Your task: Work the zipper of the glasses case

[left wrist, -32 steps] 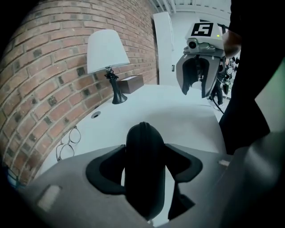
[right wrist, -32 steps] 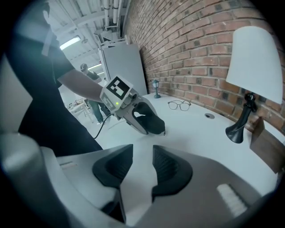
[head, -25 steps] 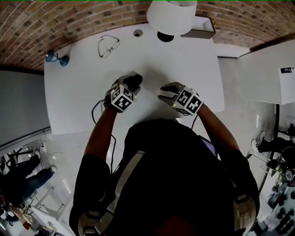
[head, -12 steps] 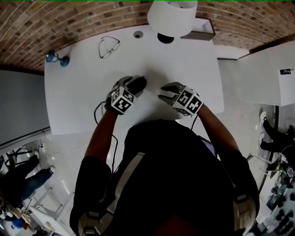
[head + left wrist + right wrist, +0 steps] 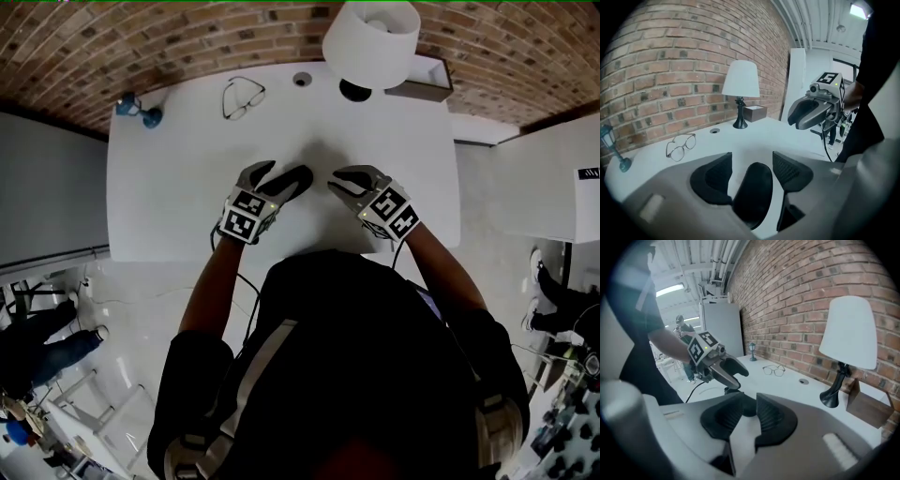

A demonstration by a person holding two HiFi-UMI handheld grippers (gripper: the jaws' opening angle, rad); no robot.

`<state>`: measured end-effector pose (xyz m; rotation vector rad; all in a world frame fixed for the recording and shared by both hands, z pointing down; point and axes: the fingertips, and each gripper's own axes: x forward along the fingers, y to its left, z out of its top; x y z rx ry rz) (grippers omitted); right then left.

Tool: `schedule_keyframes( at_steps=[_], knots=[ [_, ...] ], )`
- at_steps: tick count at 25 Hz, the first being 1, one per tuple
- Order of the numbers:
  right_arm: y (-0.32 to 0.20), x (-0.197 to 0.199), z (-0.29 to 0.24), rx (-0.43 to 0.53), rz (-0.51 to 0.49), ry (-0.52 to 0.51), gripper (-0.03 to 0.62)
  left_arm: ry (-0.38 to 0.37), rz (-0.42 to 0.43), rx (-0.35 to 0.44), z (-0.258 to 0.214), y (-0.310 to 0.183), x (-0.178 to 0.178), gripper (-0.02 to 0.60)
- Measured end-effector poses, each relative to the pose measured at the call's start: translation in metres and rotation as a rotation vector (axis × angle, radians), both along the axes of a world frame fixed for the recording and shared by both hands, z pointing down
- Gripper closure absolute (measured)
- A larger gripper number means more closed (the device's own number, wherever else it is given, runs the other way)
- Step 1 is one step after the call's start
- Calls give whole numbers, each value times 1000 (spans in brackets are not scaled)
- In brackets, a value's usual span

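Observation:
The black glasses case (image 5: pixel 294 178) is off the white table (image 5: pixel 178 197), with my left gripper (image 5: pixel 281 176) shut on it. In the left gripper view the case (image 5: pixel 752 192) lies lengthwise between the pads of the left gripper (image 5: pixel 752 161), whose jaws have just been closing on it. The right gripper view shows the case (image 5: pixel 736 367) held in the air. My right gripper (image 5: pixel 339 178) hovers just right of the case, fingertips toward it. Its jaws (image 5: pixel 750 411) have just been closing to a narrow gap with nothing between them.
A pair of glasses (image 5: pixel 244 97) lies at the back of the table beside a round cable hole (image 5: pixel 301 80). A white-shaded lamp (image 5: pixel 370 42) and a wooden box (image 5: pixel 417 80) stand at the back right. A small blue lantern (image 5: pixel 141 111) is at the back left.
Both grippers have risen from the table and moved closer together. The left one has lifted the case with it and rolled. The right jaws have narrowed.

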<state>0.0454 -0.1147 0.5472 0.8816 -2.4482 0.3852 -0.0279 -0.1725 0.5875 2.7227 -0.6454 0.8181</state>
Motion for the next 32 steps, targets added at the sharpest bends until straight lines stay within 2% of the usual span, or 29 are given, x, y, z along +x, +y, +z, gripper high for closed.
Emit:
schedule_keyframes(
  at_steps=[4, 10, 13, 19, 28, 32],
  knots=[
    [-14, 4, -25, 75, 35, -20, 536, 89, -102, 58, -34, -2, -13, 370],
    [-35, 5, -67, 211, 119, -93, 571, 252, -299, 170, -103, -10, -48, 452],
    [-37, 3, -78, 256, 110, -119, 591, 265, -362, 220, -126, -4, -64, 489],
    [-24, 5, -82, 258, 87, -179, 591, 258, -469, 328, -148, 20, -92, 520],
    [-21, -5, -95, 320, 71, -229, 591, 311, -600, 316, -155, 46, -118, 574],
    [-21, -11, -99, 306, 78, -268, 591, 317, -613, 308, -154, 51, -123, 574]
  ],
)
